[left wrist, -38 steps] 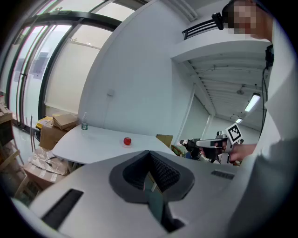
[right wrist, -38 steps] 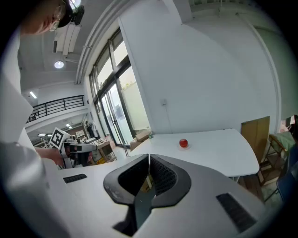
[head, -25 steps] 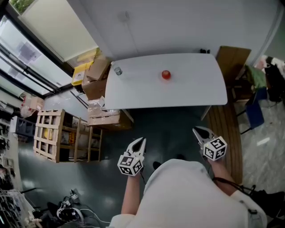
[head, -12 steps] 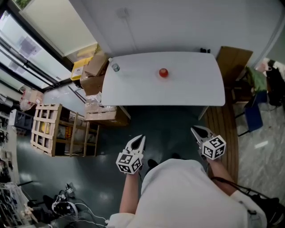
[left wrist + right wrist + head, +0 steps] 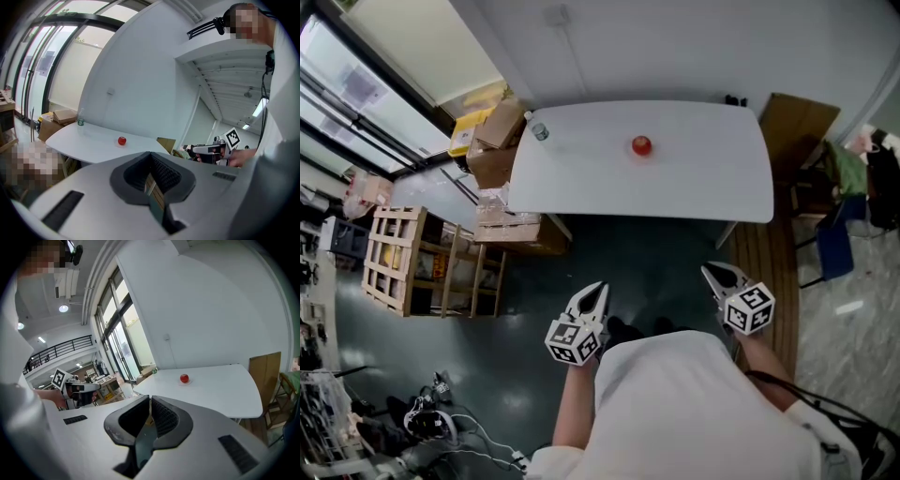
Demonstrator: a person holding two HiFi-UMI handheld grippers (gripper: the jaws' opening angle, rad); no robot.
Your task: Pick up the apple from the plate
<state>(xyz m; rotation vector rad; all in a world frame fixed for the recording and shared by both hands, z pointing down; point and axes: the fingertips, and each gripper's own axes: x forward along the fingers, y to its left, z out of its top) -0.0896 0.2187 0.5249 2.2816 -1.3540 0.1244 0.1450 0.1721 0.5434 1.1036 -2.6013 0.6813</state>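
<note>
The apple is set near the back edge of the desk. The left gripper and right gripper are held well away, jaws pressed together.

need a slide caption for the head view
Shut left gripper and shut right gripper held short of a white table bearing a round red apple.

The apple sits on the bench, toward its twelve o'clock edge. A bottle stands at the bench's ten o'clock corner; boxes pile on the floor at nine. The left gripper and right gripper hang off the bench at six.
</note>
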